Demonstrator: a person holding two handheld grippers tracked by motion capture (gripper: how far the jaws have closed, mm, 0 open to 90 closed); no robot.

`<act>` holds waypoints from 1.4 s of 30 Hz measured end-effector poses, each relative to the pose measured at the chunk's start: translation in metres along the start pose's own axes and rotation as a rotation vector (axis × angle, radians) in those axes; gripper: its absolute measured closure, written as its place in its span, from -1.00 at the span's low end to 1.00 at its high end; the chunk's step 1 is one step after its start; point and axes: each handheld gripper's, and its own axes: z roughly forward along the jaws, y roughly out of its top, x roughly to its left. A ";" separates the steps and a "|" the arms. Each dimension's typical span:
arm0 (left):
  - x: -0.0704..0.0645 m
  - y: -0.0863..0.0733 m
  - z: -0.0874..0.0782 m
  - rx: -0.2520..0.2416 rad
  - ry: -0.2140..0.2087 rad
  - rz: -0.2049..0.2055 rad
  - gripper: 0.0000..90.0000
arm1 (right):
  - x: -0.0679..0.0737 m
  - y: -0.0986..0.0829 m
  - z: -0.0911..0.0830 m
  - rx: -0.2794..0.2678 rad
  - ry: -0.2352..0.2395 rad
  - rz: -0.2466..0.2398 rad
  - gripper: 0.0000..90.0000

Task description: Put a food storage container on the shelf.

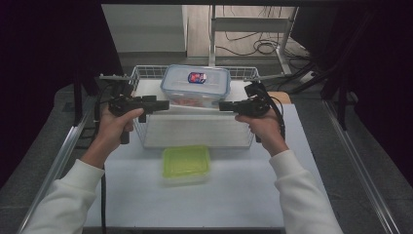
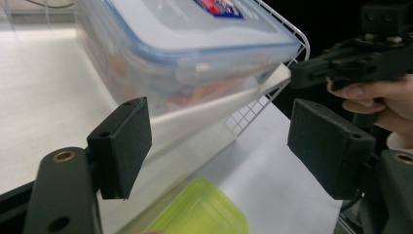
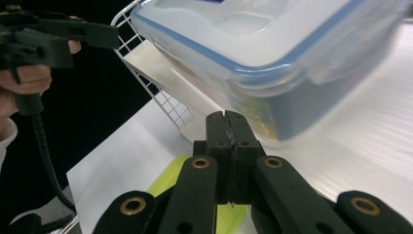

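From above, a clear lidded box sits in the wire basket, with a green container on the table in front. The left gripper gapes wide, holding nothing. The right gripper is pressed closed, empty. Any lifting looks yet to begin.

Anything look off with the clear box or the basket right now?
The clear lidded box sits tilted at the far end of the wire basket, one edge propped on a white liner sheet that has lifted at an angle. Nothing spilled or broken. The green container lies flat on the table in front.
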 end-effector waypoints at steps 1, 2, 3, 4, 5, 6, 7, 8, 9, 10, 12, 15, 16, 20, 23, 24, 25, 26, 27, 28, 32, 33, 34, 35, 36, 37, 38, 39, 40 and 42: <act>0.000 -0.002 0.000 0.001 0.000 -0.001 -0.48 | 0.000 0.000 0.004 0.002 -0.003 0.000 0.97; 0.000 -0.002 0.000 0.001 0.000 -0.001 -0.48 | 0.000 0.000 0.004 0.002 -0.003 0.000 0.97; 0.001 -0.006 0.000 0.004 -0.009 -0.008 -0.48 | -0.001 0.001 0.010 0.006 -0.016 0.000 0.97; 0.002 -0.007 0.000 0.006 -0.012 -0.010 -0.48 | -0.001 0.002 0.013 0.000 -0.021 0.003 0.97; 0.003 -0.008 0.000 0.009 -0.013 -0.011 -0.48 | -0.002 0.002 0.014 -0.003 -0.017 0.009 0.97; 0.004 -0.010 0.001 0.009 -0.013 -0.013 -0.48 | -0.003 0.002 0.015 -0.009 -0.026 0.010 0.97; 0.005 -0.011 0.001 0.010 -0.012 -0.015 -0.48 | -0.005 0.003 0.016 -0.017 -0.036 0.016 0.97; 0.006 -0.012 0.001 0.010 -0.012 -0.014 -0.47 | -0.006 0.003 0.016 -0.023 -0.036 0.025 0.97; 0.007 -0.013 0.001 0.010 -0.015 -0.018 -0.47 | -0.008 0.003 0.015 -0.026 -0.036 0.033 0.97; 0.008 -0.013 0.001 0.010 -0.014 -0.024 -0.47 | -0.010 0.003 0.015 -0.031 -0.039 0.039 0.97; 0.008 -0.014 0.001 0.010 -0.013 -0.025 -0.47 | -0.011 0.003 0.015 -0.034 -0.044 0.039 0.97; 0.010 -0.015 0.002 0.011 -0.011 -0.027 -0.47 | -0.011 0.003 0.015 -0.037 -0.050 0.038 0.97; 0.010 -0.016 0.002 0.011 -0.011 -0.027 -0.47 | -0.012 0.004 0.015 -0.041 -0.058 0.037 0.97; 0.009 -0.019 0.004 0.019 -0.010 -0.025 -0.47 | -0.015 0.003 0.015 -0.052 -0.054 0.054 0.97; 0.009 -0.020 0.004 0.020 -0.012 -0.026 -0.47 | -0.016 0.002 0.015 -0.053 -0.054 0.056 0.97; 0.009 -0.022 0.004 0.019 -0.016 -0.024 -0.47 | -0.015 0.001 0.014 -0.061 -0.043 0.057 0.97; 0.008 -0.024 0.003 0.020 -0.021 -0.025 -0.47 | -0.014 -0.001 0.013 -0.065 -0.035 0.060 0.97; 0.008 -0.024 0.003 0.020 -0.021 -0.025 -0.47 | -0.014 -0.001 0.013 -0.065 -0.035 0.060 0.97; 0.008 -0.027 0.003 0.023 -0.027 -0.022 -0.47 | -0.011 -0.004 0.011 -0.071 -0.020 0.052 0.97; 0.007 -0.030 0.002 0.024 -0.022 -0.016 -0.47 | -0.010 -0.007 0.009 -0.073 -0.012 0.050 0.97; 0.005 -0.038 0.000 0.020 -0.027 -0.011 -0.47 | -0.003 -0.019 0.001 -0.075 0.012 0.034 0.97; 0.004 -0.041 -0.001 0.019 -0.028 -0.008 -0.46 | -0.001 -0.023 -0.001 -0.077 0.018 0.033 0.97; 0.001 -0.047 -0.002 0.018 -0.029 -0.003 -0.46 | -0.001 -0.027 -0.004 -0.079 0.024 0.031 0.97; 0.001 -0.047 -0.002 0.018 -0.029 -0.003 -0.46 | -0.001 -0.027 -0.004 -0.079 0.024 0.031 0.97; 0.000 -0.051 -0.003 0.019 -0.033 0.000 -0.46 | 0.000 -0.035 -0.008 -0.078 0.027 0.032 0.97; -0.002 -0.059 -0.003 0.017 -0.039 -0.006 -0.46 | 0.001 -0.040 -0.011 -0.074 0.026 0.034 0.97; -0.003 -0.064 -0.002 0.018 -0.041 -0.010 -0.45 | 0.001 -0.045 -0.013 -0.068 0.022 0.038 0.97; -0.003 -0.064 -0.002 0.018 -0.041 -0.010 -0.45 | 0.001 -0.045 -0.013 -0.068 0.022 0.038 0.97; -0.005 -0.074 0.000 0.018 -0.040 -0.017 -0.45 | 0.000 -0.056 -0.016 -0.058 0.013 0.046 0.96; -0.006 -0.085 0.002 0.015 -0.040 -0.021 -0.42 | -0.001 -0.069 -0.018 -0.061 0.018 0.050 0.92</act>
